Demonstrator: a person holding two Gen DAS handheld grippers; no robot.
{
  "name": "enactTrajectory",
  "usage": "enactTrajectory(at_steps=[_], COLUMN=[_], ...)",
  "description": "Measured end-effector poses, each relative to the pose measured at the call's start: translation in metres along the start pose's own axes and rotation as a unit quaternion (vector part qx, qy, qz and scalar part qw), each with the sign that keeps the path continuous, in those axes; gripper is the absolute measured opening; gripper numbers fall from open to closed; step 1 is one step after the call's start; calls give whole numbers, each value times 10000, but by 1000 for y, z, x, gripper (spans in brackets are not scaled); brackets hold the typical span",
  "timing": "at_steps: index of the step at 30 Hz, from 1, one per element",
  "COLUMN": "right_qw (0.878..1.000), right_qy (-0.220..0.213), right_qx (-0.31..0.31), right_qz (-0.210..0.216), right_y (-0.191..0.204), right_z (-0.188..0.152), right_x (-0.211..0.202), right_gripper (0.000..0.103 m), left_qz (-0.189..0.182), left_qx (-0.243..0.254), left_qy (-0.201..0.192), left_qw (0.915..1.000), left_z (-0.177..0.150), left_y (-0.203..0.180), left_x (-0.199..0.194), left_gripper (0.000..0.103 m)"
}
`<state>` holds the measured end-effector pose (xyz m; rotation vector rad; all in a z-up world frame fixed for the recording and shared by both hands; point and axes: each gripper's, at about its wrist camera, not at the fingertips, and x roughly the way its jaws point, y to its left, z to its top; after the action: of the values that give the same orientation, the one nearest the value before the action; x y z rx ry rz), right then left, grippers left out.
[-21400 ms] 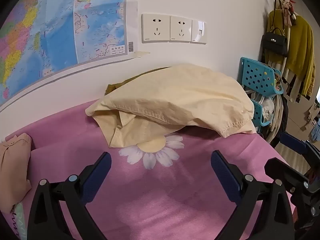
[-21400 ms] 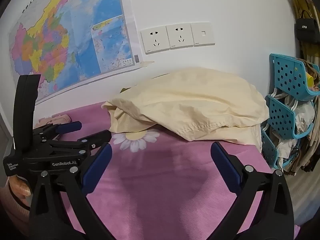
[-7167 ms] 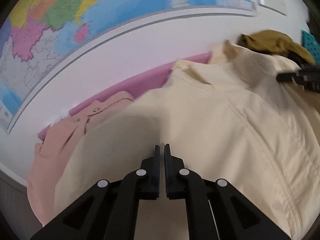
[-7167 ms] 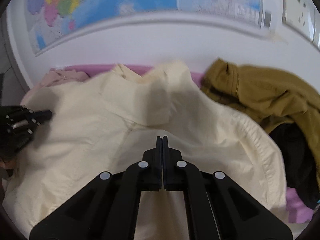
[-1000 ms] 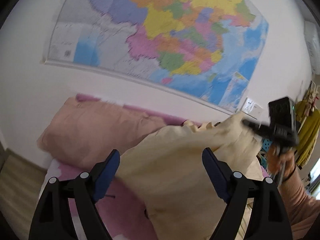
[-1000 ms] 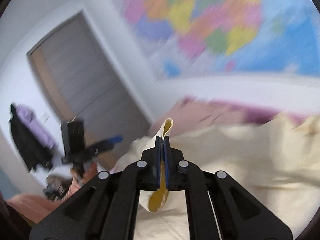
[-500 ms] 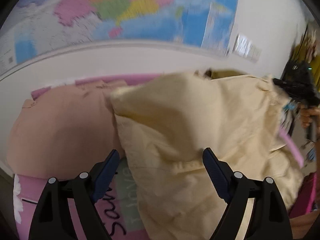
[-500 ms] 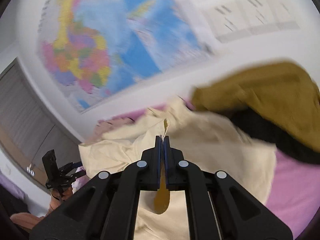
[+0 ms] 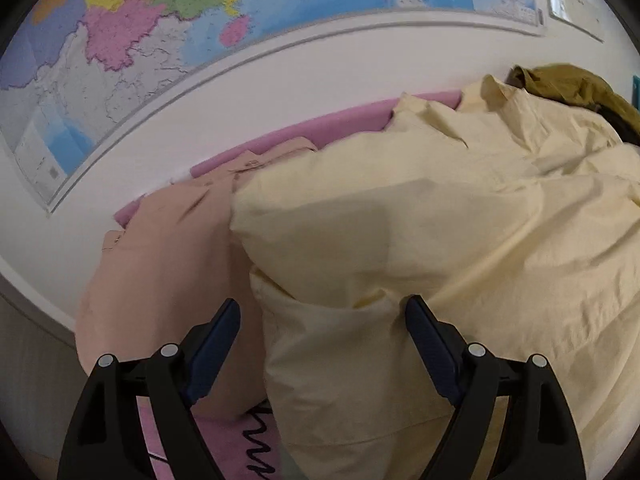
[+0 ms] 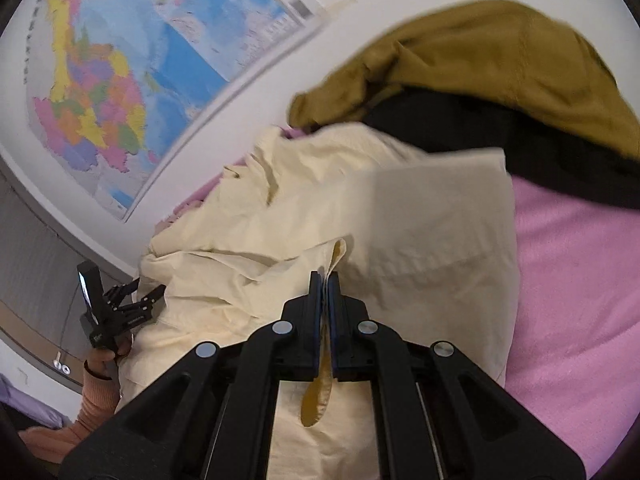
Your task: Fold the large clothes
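Our right claw (image 10: 325,280) was clenched on an edge of the cream shirt (image 10: 400,216), a strip of cloth pinched between its pads and hanging out behind them, while our left claw (image 9: 322,312) stood released, jaws wide, just above the shirt's near corner with nothing pressed between them. The shirt lay heaped on the pink bed (image 10: 580,280), its bulk ahead of the right claw and its length running across toward the left one, which the right-wrist view showed at the far end of the cloth. We judged the left claw the nearer to that loose corner. The cloth looked thin, crumpled and doubled over itself, overlapping a peach garment (image 9: 168,256) beside it, with an olive garment (image 10: 480,64) piled beyond.
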<state>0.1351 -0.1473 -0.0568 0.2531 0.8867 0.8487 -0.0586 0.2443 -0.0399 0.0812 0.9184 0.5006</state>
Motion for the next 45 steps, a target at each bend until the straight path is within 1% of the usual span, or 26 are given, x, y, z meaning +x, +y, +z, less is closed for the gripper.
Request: enactTrajectory(at_steps=[1, 2, 4, 5, 7, 8, 10, 12, 13, 15, 17, 18, 19, 21, 23, 25, 29, 31, 32, 34, 35, 37, 39, 40, 43, 45], right_qw=[9999, 9998, 9993, 9993, 9992, 9992, 9992, 9993, 9993, 9992, 9985, 9982, 9978, 9955, 9935, 9919, 9821, 9796, 9800, 9798, 9814, 9846, 9844, 9844, 9810, 9742], right_qy=[-66, -127, -135, -97, 23, 60, 117, 124, 131, 148, 185, 165, 91, -212, -350, -324, 138, 409, 492, 574, 614, 608, 498, 428, 379, 368], right_qx=[-73, -168, -319, -318, -305, -294, -263, -228, -216, -205, -275, -326, -403, -637, -847, -1099, -1786, -1829, -1750, -1658, -1579, -1433, -1448, -1497, -1811, -2214], right_qz=[-21, -53, -149, -184, -260, -281, -285, -280, -278, -315, -439, -483, -523, -675, -671, -545, -574, -726, -814, -956, -905, -794, -867, -819, -589, -240], right_y=[4, 8, 12, 12, 8, 7, 3, 1, 0, -1, 1, 4, 8, 19, 32, 45, 74, 70, 64, 49, 43, 38, 43, 49, 73, 101], right_z=[2, 3, 4, 4, 2, 1, -2, -3, -4, -5, -6, -7, -7, -7, -9, -13, -23, -24, -23, -23, -22, -22, -24, -28, -41, -56], right_x=[-1, -4, -2, 1, 10, 13, 16, 17, 17, 16, 14, 11, 6, -10, -20, -22, 5, 28, 38, 54, 58, 58, 47, 37, 19, 9], right_gripper=[4, 4, 4, 4, 4, 4, 4, 5, 6, 8, 12, 20, 33, 43, 43, 44, 43, 42, 42, 41, 42, 43, 49, 50, 50, 50], left_qz=[19, -154, -732, -1138, -1581, -1626, -1354, -1219, -1166, -1219, -1238, -1193, -1170, -1090, -997, -1006, -1308, -1566, -1583, -1345, -1177, -631, -720, -759, -761, -855], left_qx=[-14, -58, -99, -42, 133, 259, 403, 461, 473, 369, 344, 362, 366, 414, 423, 405, 358, 367, 413, 579, 653, 862, 758, 719, 555, 476], left_qy=[-102, -301, -555, -669, -683, -584, -352, -40, -2, 117, 159, 157, 161, 138, 127, 27, -357, -485, -513, -393, -282, -146, -223, -223, -356, -578], left_qw=[9999, 9994, 9957, 9912, 9850, 9846, 9894, 9915, 9920, 9918, 9916, 9921, 9923, 9931, 9940, 9941, 9901, 9858, 9852, 9884, 9905, 9942, 9943, 9943, 9949, 9935], left_z=[2, 3, 3, 3, 3, 2, 2, 1, 0, -3, -5, -6, -5, -5, -4, -2, -1, -3, -4, -11, -13, -23, -28, -27, -25, -27], left_y=[2, 4, 6, 4, -5, -12, -21, -26, -26, -24, -24, -25, -29, -29, -30, -27, -18, -15, -15, -23, -26, -36, -33, -30, -13, 1], left_x=[-7, -20, -40, -51, -56, -51, -36, -15, -10, 1, 7, 7, 7, 6, 3, -5, -36, -48, -49, -40, -32, -9, -9, -11, -31, -53], left_gripper=[81, 80, 81, 81, 82, 82, 81, 81, 81, 81, 81, 81, 81, 81, 80, 80, 80, 81, 82, 82, 82, 84, 83, 83, 83, 83])
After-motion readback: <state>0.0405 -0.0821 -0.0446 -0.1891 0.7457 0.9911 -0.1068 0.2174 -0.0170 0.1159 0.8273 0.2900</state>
